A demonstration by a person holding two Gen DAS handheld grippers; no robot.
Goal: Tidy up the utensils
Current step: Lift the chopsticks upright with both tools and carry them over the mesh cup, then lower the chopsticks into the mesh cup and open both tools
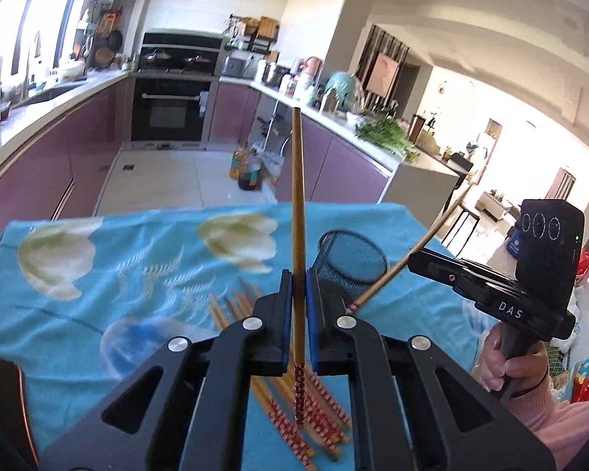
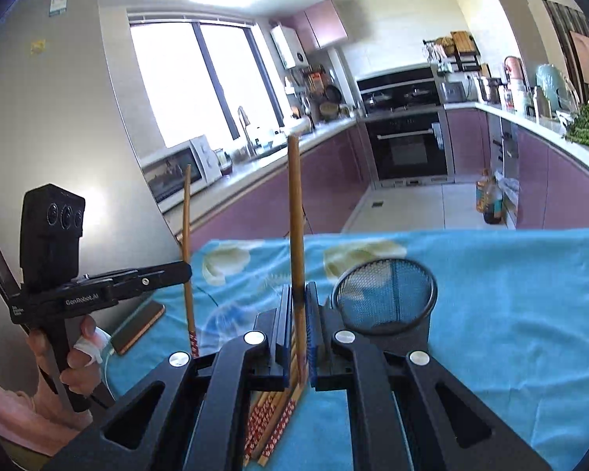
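My left gripper (image 1: 299,294) is shut on a wooden chopstick (image 1: 297,204) with a red patterned end, held upright above the table. My right gripper (image 2: 299,306) is shut on another chopstick (image 2: 295,212), also upright. Each gripper shows in the other's view, the right one (image 1: 420,259) with its chopstick (image 1: 404,263) slanted, the left one (image 2: 176,271) with its chopstick (image 2: 187,243) upright. A black mesh cup (image 1: 351,261) stands on the blue cloth just right of both grippers; it also shows in the right wrist view (image 2: 385,300). Several more chopsticks (image 1: 318,424) lie in a pile below the grippers, and in the right wrist view (image 2: 269,428).
The table is covered by a blue floral cloth (image 1: 137,274). A phone (image 2: 139,327) lies on the cloth at the left. Kitchen counters, an oven (image 1: 171,110) and bottles on the floor (image 1: 247,168) lie beyond the table's far edge.
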